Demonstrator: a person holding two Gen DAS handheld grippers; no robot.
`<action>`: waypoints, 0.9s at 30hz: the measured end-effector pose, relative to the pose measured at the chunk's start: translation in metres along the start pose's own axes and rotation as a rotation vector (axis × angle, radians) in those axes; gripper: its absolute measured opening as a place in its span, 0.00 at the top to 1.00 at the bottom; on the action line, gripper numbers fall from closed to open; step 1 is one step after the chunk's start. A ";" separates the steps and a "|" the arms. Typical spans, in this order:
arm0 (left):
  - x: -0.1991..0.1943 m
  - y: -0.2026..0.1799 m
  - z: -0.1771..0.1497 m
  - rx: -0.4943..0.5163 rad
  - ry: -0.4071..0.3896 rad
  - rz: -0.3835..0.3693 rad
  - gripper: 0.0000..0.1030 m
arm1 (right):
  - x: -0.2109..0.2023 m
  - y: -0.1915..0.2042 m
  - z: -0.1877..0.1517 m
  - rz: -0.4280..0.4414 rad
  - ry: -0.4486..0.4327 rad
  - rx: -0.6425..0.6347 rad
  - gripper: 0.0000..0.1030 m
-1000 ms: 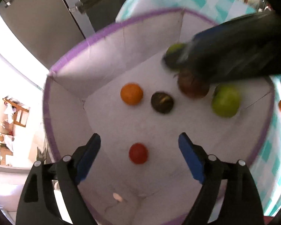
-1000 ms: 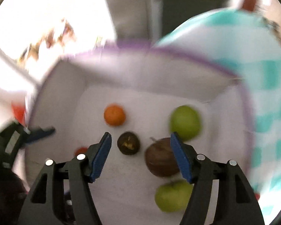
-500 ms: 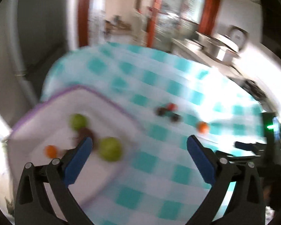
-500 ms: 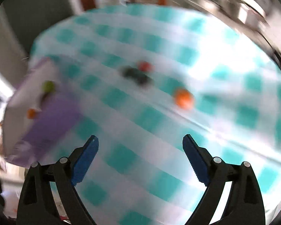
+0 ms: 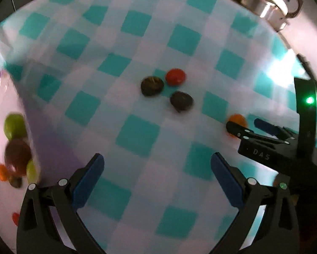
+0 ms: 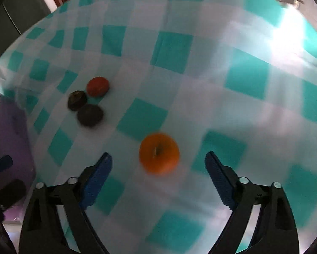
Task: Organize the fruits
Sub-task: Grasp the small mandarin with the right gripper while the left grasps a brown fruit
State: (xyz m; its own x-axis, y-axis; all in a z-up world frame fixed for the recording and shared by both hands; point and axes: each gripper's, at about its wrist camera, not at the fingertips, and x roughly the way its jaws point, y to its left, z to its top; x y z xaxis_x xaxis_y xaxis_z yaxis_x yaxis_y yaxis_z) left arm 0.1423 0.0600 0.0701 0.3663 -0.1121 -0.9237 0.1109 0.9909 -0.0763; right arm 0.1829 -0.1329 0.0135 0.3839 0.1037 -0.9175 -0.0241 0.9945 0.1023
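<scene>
An orange fruit (image 6: 159, 155) lies on the teal-checked tablecloth (image 6: 200, 67) just ahead of my open right gripper (image 6: 158, 169), between the lines of its fingers. Further left lie a red fruit (image 6: 97, 86) and two dark fruits (image 6: 90, 115). In the left wrist view the red fruit (image 5: 175, 76) and dark fruits (image 5: 152, 85) lie mid-table, well ahead of my open, empty left gripper (image 5: 157, 172). The right gripper (image 5: 243, 127) shows at the right beside the orange fruit (image 5: 236, 119). The purple-rimmed white box (image 5: 2, 194) at the left holds green (image 5: 14, 126), brown and orange fruits.
Metal pots (image 5: 262, 2) stand beyond the table's far right edge. A bright glare falls on the cloth at the right (image 6: 285, 33). The purple side of the box (image 6: 8, 139) shows at the left of the right wrist view.
Both grippers have swung away from above the box to the tablecloth. The right gripper has come down close to the orange fruit. Both stay open.
</scene>
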 end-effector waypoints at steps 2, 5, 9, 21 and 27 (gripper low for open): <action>0.015 -0.016 0.006 0.060 0.012 -0.045 0.02 | 0.015 0.003 0.003 -0.007 0.030 -0.043 0.29; 0.034 -0.028 0.012 0.075 0.000 0.006 0.02 | 0.017 0.006 -0.005 -0.030 -0.011 -0.107 0.44; 0.062 -0.025 0.025 0.020 0.022 0.029 0.03 | 0.011 -0.006 -0.014 -0.010 -0.063 -0.085 0.57; 0.103 -0.048 0.051 0.086 0.000 0.088 0.30 | 0.004 -0.014 -0.030 0.037 -0.180 -0.101 0.56; 0.099 -0.056 0.043 0.107 -0.019 0.083 0.37 | 0.002 -0.013 -0.036 0.031 -0.208 -0.120 0.55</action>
State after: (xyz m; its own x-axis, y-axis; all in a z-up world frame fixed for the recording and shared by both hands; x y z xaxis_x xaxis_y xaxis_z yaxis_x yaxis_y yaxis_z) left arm 0.2123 -0.0100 -0.0013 0.3954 -0.0320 -0.9180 0.1771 0.9833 0.0420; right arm 0.1510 -0.1453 -0.0039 0.5630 0.1409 -0.8144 -0.1439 0.9870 0.0712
